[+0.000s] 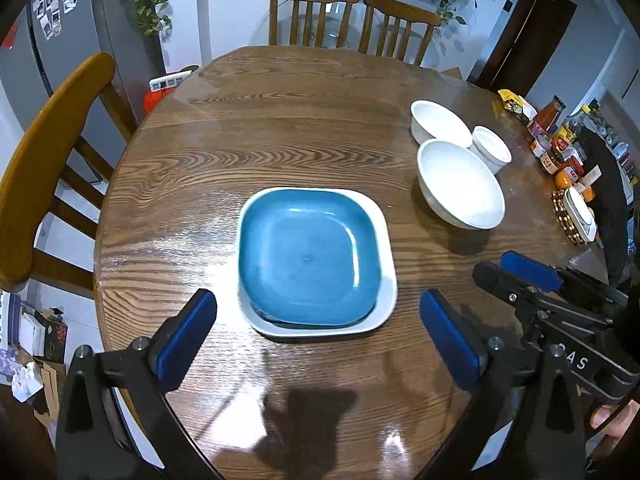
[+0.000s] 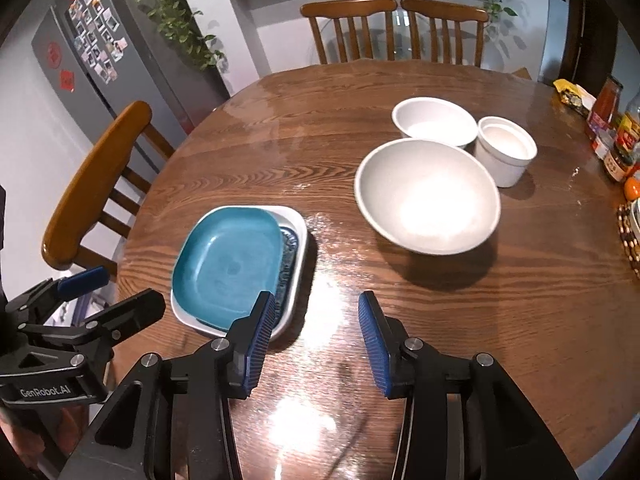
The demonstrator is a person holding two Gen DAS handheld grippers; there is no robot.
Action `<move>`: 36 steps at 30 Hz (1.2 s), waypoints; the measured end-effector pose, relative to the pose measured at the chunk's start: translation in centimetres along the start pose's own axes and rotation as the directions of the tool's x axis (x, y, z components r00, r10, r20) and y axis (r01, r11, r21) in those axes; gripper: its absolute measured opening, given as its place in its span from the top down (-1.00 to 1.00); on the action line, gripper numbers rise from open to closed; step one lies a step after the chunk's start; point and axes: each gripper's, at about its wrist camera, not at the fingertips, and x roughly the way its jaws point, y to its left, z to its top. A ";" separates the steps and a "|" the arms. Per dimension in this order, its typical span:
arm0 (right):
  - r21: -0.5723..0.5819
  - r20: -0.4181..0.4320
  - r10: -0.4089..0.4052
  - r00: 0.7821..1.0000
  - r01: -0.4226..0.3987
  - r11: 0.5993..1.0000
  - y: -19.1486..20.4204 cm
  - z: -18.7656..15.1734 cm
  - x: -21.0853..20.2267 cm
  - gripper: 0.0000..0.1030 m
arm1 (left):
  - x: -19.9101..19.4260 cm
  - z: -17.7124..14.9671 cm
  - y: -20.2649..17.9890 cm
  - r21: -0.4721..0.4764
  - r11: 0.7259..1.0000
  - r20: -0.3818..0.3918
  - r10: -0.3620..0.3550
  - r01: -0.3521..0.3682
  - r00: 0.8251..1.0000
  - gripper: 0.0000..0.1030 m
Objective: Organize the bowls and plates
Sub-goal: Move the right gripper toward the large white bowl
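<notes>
Left wrist view: your left tool (image 1: 318, 334) hangs over the counter (image 1: 280, 128) with its blue pads spread wide apart and nothing between them. Just beyond its tips sits the plate stack, taken here as the landmark: a blue square plate (image 1: 310, 256) lying on a white square plate (image 1: 384, 280), the blue one shifted off centre so the white rim shows mostly on the side toward the bowls. From the right wrist view a darker patterned plate edge (image 2: 289, 256) shows between the two.

Your right tool (image 2: 316, 344) is to the right of the stack, its pads partly apart and empty, the left pad overlapping the stack's near right corner in view; contact cannot be told.

Right of the stack and farther back, a large white bowl (image 1: 460, 184) stands apart from it. Behind that bowl are a smaller white bowl (image 1: 440, 124) and a white ribbed cup (image 1: 492, 148), all three close together.

Jars and bottles (image 1: 556, 140) crowd the counter edge far right of the stack. Wooden chairs (image 1: 312, 12) stand beyond it.
</notes>
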 end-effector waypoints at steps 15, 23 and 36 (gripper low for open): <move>-0.007 0.044 0.057 0.997 -0.056 0.998 -5.9 1.7 -1.9 0.15 | -0.6 1.6 -6.5 0.002 1.000 0.037 0.002 -0.003 0.999 -0.97; -0.022 0.040 0.067 0.997 -0.066 0.998 -9.5 3.0 -1.8 0.15 | 0.7 3.0 -9.4 -0.025 0.999 0.042 0.028 -0.027 0.999 -0.97; -0.029 0.003 0.063 0.998 -0.063 0.998 -14.5 4.0 -0.7 0.15 | 4.2 4.9 -13.6 -0.070 0.997 0.030 0.046 -0.044 0.999 -0.97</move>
